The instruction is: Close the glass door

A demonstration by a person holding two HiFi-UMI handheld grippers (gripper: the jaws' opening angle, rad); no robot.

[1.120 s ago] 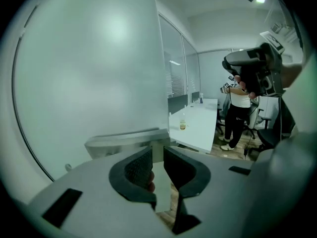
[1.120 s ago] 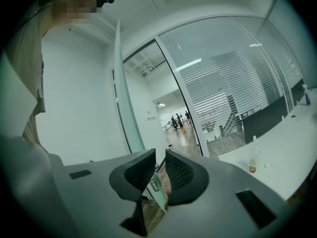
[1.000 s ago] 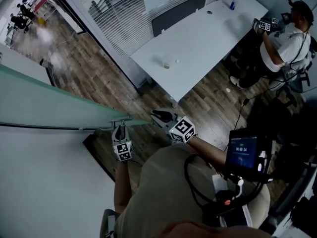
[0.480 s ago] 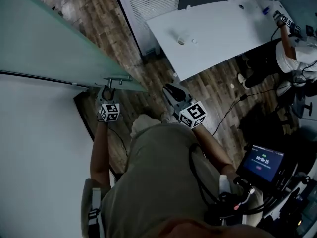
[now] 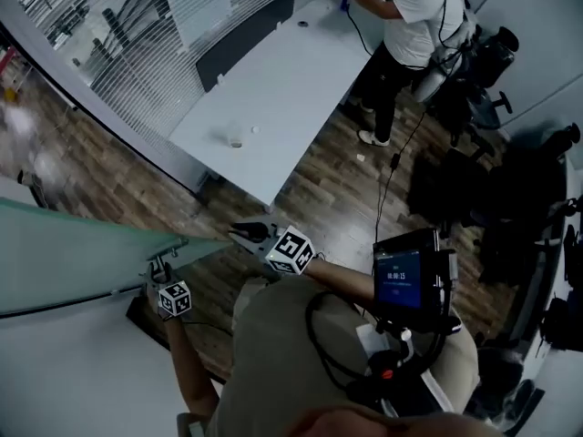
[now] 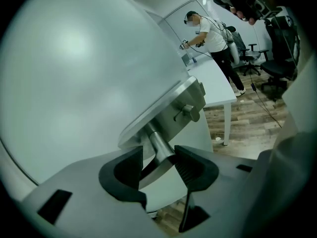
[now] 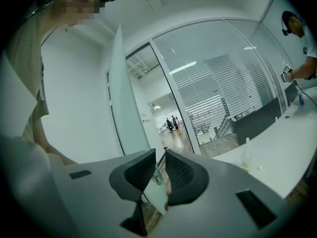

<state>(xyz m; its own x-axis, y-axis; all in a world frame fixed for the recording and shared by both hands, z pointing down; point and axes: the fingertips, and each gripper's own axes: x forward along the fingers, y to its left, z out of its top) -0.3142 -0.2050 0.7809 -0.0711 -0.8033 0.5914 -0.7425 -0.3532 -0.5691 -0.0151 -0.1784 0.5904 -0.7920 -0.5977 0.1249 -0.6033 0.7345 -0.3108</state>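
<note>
The frosted glass door (image 5: 73, 244) runs across the lower left of the head view, and its metal handle (image 5: 168, 248) sits near its free edge. My left gripper (image 5: 159, 267) is at that handle. In the left gripper view the handle bar (image 6: 161, 145) lies between the jaws of the left gripper (image 6: 158, 157), which stand apart around it. The door pane (image 6: 74, 73) fills the upper left there. My right gripper (image 5: 246, 233) hovers just right of the door's edge. In its own view the right gripper (image 7: 159, 170) is slightly open and empty, facing the door (image 7: 126, 108).
A long white table (image 5: 273, 89) stands beyond the door, beside a glass wall with blinds (image 5: 137, 53). Another person (image 5: 410, 16) works at its far end, near office chairs (image 5: 483, 53). A tablet (image 5: 410, 276) hangs at my chest, and the floor is wood.
The head view has swung. The door edge and handle now sit lower and further left, with the left gripper still at the handle. The right gripper has stayed beside the door's edge.
</note>
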